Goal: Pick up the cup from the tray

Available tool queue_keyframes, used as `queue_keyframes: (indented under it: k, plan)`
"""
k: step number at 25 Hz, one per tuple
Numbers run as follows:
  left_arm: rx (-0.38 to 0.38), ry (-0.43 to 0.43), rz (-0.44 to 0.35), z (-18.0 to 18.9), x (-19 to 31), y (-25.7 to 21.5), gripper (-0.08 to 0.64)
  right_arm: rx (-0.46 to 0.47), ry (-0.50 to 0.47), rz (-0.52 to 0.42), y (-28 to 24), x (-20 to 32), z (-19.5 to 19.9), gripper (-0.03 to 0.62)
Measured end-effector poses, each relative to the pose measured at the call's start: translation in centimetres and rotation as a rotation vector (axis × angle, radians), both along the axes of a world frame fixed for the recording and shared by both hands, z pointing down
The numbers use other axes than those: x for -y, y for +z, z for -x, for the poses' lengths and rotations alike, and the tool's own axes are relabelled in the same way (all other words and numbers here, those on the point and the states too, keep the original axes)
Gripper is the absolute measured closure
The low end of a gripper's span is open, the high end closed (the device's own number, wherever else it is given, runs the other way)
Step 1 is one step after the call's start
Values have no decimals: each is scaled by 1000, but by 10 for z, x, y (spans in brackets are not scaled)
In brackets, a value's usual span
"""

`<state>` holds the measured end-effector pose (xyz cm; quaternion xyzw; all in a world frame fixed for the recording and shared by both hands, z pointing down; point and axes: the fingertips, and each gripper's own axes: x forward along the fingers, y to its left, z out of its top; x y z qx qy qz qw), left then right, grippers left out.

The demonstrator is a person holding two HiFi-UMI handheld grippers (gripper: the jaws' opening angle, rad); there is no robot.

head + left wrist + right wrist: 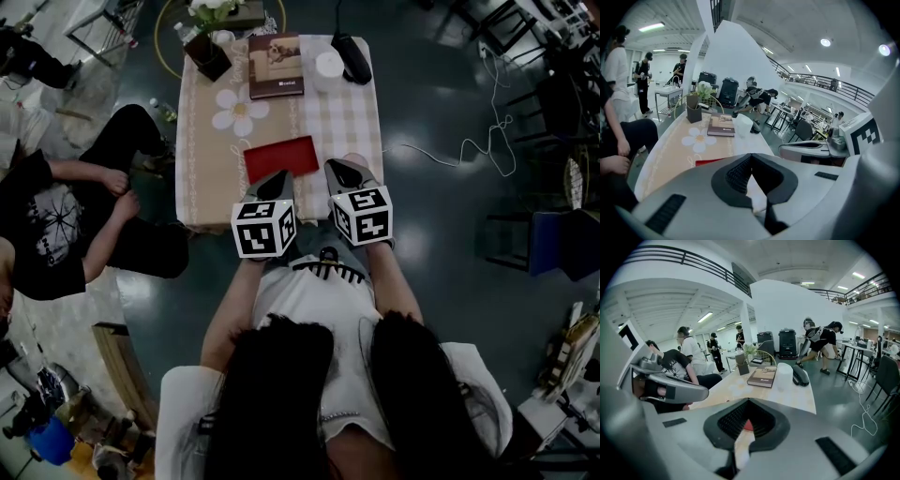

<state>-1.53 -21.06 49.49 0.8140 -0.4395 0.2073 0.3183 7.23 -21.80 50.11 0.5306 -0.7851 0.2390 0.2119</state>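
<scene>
We find the tabletop (347, 131) in the upper centre of the frame. On it the tray (281, 157) lies near the lower edge; above it sits the book (276, 66), the cup (329, 70) just right of it, the plant pot (208, 54) at its left.

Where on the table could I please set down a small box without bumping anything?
The checked cloth between the white cup and the right claw is bare, as is the beige strip left of the red tray. The far edge is crowded: plant pot, book, cup, black device.
</scene>
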Motion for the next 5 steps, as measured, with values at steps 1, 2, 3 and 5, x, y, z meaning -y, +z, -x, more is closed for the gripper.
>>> queue_keyframes:
  k: [1, 2, 3, 5]
  plan:
    - [0, 1, 1, 0, 0, 0, 552, 0, 0, 1, 0, 0, 0, 586]
    - [-1, 1, 3, 0, 0, 0, 552, 0, 1, 3, 0, 0, 0, 586]
    - [-2, 0, 5, 0, 0, 0, 552, -1, 1, 4, 1, 0, 0, 586]
    - [-7, -4, 9, 0, 0, 1, 552, -2, 2, 6, 2, -1, 1, 586]
